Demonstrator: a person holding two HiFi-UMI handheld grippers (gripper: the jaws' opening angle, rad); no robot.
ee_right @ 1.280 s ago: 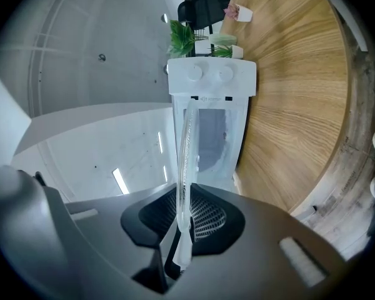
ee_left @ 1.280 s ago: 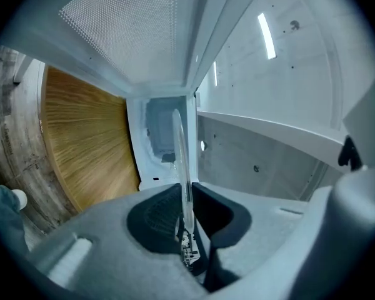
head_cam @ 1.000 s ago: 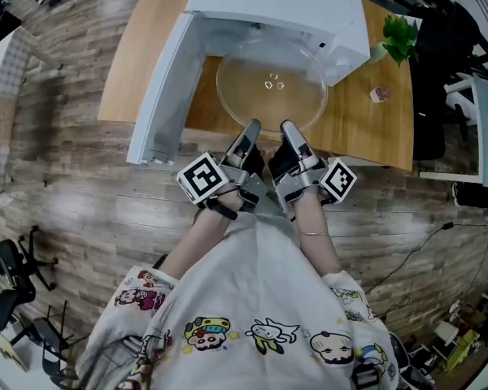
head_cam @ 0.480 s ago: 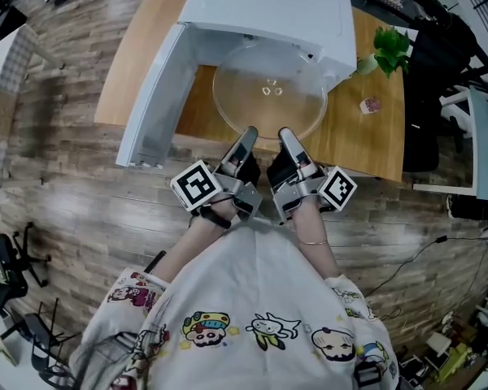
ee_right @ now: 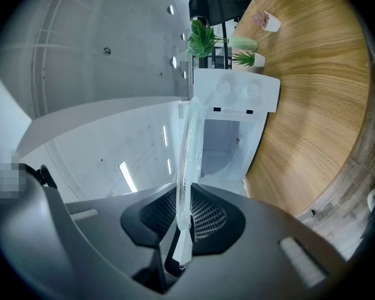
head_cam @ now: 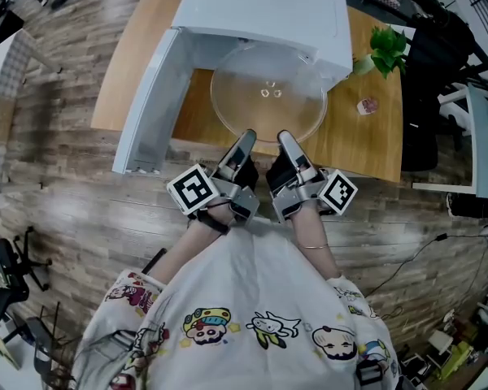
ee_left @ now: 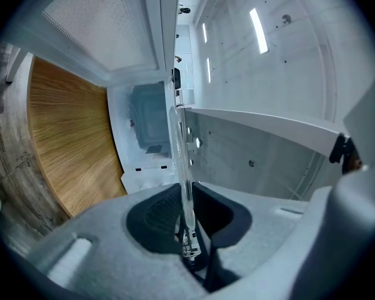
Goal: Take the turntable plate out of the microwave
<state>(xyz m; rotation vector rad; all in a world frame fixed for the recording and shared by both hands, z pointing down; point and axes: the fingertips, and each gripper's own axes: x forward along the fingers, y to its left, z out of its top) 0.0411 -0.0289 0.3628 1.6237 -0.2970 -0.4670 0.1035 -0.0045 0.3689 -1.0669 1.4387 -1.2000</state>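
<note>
The counter [head_cam: 366, 140] is carrying the microwave [head_cam: 268, 10], which is standing with its door [head_cam: 146, 96] swung wide. The plate [head_cam: 268, 96] is hanging over the counter, mostly out of the cavity, with only its far edge at the mouth. The left claw [head_cam: 245, 139] and right claw [head_cam: 283, 139] are each pinching its near rim, jaws closed on the glass. What is left, I judge, is clearing the mouth and setting it down.

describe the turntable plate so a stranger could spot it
Find the white microwave on the wooden table, door open. The turntable plate juts from its mouth, near rim pinched by the left gripper and right gripper. It's the only clear glass disc.
</note>
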